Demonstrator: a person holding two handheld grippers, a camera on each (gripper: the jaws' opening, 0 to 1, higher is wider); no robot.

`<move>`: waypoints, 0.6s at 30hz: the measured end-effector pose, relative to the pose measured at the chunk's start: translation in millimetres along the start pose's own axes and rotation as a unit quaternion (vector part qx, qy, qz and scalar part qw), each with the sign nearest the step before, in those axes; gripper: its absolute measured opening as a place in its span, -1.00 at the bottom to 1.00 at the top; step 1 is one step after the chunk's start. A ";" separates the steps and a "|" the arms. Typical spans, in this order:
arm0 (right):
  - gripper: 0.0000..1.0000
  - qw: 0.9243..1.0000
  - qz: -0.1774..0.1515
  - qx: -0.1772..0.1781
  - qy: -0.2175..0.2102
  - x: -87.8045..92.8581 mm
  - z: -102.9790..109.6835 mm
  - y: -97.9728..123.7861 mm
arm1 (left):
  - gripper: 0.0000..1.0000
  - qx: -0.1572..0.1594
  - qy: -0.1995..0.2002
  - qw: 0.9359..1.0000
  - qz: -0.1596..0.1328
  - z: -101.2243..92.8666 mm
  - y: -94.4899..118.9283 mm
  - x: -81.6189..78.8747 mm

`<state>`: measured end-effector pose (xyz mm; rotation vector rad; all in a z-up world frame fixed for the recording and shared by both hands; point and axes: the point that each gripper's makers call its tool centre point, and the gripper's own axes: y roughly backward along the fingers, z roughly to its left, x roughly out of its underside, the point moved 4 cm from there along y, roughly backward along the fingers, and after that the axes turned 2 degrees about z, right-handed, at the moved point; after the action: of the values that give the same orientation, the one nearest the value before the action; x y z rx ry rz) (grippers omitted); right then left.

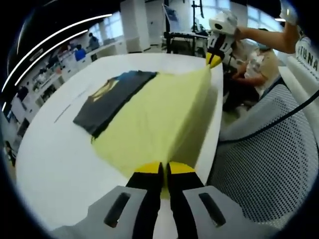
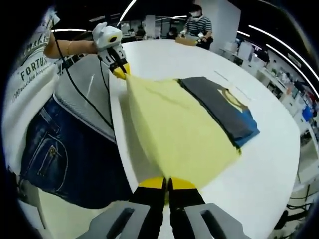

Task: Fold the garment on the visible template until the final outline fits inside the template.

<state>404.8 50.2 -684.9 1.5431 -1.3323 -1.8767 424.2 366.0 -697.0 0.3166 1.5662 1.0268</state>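
A pale yellow garment (image 1: 159, 119) is stretched in the air over the near side of the white table (image 1: 55, 164). My left gripper (image 1: 164, 172) is shut on one of its edges. The right gripper (image 1: 215, 59) is shut on the opposite corner. In the right gripper view the same yellow garment (image 2: 174, 134) runs from my right gripper (image 2: 166, 185) up to the left gripper (image 2: 121, 71). A folded dark grey garment (image 1: 112, 97) with a yellow and blue print lies flat on the table, partly under the yellow cloth; the right gripper view shows this dark garment (image 2: 222, 109) too.
A thin line mark (image 1: 70, 107) runs on the table beside the dark garment. A mesh chair back (image 1: 269, 149) and a black cable (image 1: 279, 122) stand off the table's edge. The person's jeans (image 2: 60, 149) are close to the table. Another person (image 2: 197, 25) works at the far end.
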 end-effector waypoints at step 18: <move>-1.00 1.000 -0.008 -0.008 0.004 -10.1 14.2 18.7 | -0.97 0.016 0.017 1.000 0.017 -8.8 21.0 -6.2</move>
<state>390.3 54.9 -664.3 1.5563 -1.3018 -1.8845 411.1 370.0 -677.8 0.3508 1.6145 1.0394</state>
